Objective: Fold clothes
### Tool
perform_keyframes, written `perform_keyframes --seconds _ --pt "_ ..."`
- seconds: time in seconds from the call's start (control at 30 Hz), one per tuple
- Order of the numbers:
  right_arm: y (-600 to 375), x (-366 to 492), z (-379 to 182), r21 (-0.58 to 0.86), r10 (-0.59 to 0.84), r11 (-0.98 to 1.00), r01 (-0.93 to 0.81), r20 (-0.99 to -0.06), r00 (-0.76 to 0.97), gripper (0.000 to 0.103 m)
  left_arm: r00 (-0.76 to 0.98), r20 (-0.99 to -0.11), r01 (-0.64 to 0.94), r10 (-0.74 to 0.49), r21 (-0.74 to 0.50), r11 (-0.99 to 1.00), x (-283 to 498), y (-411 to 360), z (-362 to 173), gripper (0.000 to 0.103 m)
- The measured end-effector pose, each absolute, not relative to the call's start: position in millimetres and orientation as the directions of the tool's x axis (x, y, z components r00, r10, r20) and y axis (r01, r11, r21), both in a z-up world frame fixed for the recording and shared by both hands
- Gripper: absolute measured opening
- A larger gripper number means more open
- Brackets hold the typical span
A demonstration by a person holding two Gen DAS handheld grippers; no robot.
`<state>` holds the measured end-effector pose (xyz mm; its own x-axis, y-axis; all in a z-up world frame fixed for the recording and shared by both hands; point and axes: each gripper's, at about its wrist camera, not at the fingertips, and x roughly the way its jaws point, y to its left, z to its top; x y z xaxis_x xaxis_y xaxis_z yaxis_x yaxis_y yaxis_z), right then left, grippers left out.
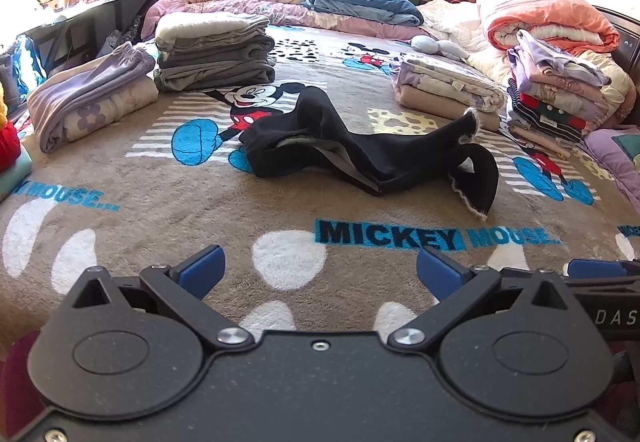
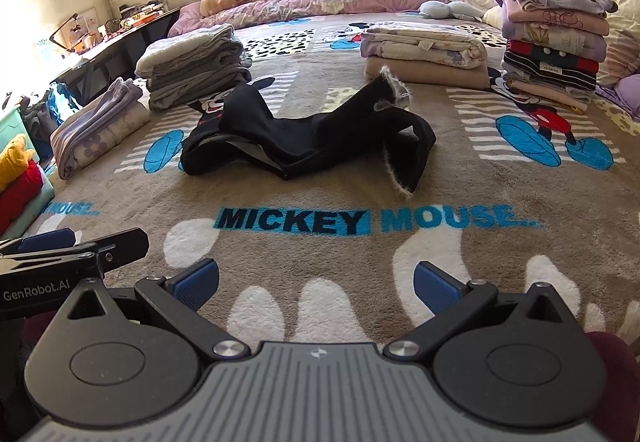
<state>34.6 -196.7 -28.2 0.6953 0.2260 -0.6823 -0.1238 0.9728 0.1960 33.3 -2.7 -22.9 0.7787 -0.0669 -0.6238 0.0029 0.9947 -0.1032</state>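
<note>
Blue-padded left tongs (image 1: 320,274) wide apart, right tongs (image 2: 316,284) likewise, empty

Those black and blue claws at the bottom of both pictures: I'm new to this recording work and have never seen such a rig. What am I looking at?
They are two hand-held grippers, each with a camera looking along its fingers. One picture comes from the left gripper, the other from the right gripper. Both are open and hold nothing. Ahead, on a cartoon-mouse blanket, lies a crumpled black garment, not yet folded. Around it sit folded stacks, such as the grey pile and a striped pile.
</note>
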Motion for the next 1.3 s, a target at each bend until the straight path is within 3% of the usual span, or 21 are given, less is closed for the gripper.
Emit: perform_keyframes --seconds 0.57,0.83,1.17,1.3 --pt "-197 79 -61 0.266 0.327 0.945 -0.192 -0.711 0.623 0.103 0.770 -0.616 0.050 -0.164 -0.199 0.979 103 49 -50 0.103" --pt "-210 105 -78 0.309 0.369 0.926 -0.217 -0.616 0.696 0.103 0.738 -0.647 -0.015 -0.191 -0.298 0.954 128 76 -82 0.103" --pt "-259 160 -111 0.440 0.352 0.894 -0.090 -0.563 0.748 0.103 0.786 -0.566 -0.087 -0.247 -0.498 0.863 178 111 -101 0.099" --pt "-270 176 -121 0.403 0.289 0.914 -0.051 -0.555 0.780 0.103 0.807 -0.528 -0.110 -0.265 -0.576 0.810 198 125 -109 0.090"
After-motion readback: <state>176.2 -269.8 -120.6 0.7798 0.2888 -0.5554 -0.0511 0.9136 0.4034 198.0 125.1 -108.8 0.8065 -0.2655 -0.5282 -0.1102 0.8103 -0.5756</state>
